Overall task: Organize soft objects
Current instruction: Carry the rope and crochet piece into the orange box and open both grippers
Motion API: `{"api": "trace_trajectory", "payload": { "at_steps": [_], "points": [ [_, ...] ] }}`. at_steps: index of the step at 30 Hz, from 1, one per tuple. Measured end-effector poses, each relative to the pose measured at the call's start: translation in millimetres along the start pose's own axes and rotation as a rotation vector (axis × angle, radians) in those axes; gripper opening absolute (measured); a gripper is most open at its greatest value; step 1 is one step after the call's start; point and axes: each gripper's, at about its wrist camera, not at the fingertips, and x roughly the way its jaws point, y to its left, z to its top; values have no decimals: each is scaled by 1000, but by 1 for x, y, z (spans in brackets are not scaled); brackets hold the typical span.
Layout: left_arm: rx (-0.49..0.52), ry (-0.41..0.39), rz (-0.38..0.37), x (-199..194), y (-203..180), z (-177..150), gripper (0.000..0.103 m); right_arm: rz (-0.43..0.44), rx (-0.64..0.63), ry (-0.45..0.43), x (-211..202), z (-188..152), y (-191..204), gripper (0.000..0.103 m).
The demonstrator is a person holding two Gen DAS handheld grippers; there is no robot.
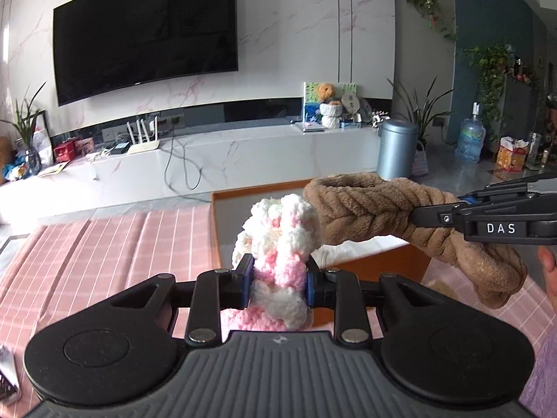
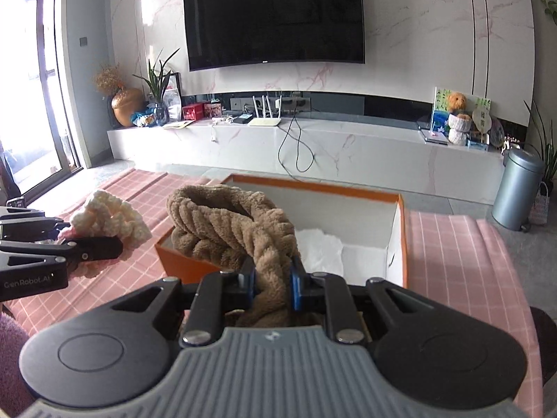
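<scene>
Your left tongs (image 1: 278,278) pinch the pink-and-white fluffy knit piece (image 1: 282,240) across its middle, and your right tongs (image 2: 273,284) pinch the brown plush twisted band (image 2: 229,223) at one end, so most of it hangs forward past the tips. Both pieces are up in the air, clear of the pink checked cloth (image 1: 104,250) that covers the surface. The open orange box (image 2: 402,230) sits near the far edge of the surface, white paper (image 2: 323,247) lying in its bottom. The brown band hangs over the box's near left corner; the knit piece is just to the left of that wall.

To do this step well, carry each piece fully past the near wall before you lower it, since soft loops like these will likely catch on the rim. Bring one in at a time so the tongs don't crowd each other. Lower until the piece rests on the paper, then let go.
</scene>
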Motion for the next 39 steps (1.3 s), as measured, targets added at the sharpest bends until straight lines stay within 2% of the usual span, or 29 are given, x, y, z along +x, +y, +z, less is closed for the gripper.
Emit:
{"api": "trace_trajectory", "payload": {
  "at_steps": [7,15,27,31,39],
  "points": [
    [24,12,-30,47,1,39,32,-18,-16,17,34,43,-22,17],
    [63,112,-29,117,2,46,32,-56,-25,93,100,66,-49,17],
    [69,306,-27,201,13,26,32,-108,-39,273,201,53,-69,17],
    [51,339,-22,214,16,23,32,-117,-16,307,218,49,-73,17],
    [62,422,38,237,12,25,32,-199,-53,401,242,40,-69,19]
  ]
}}
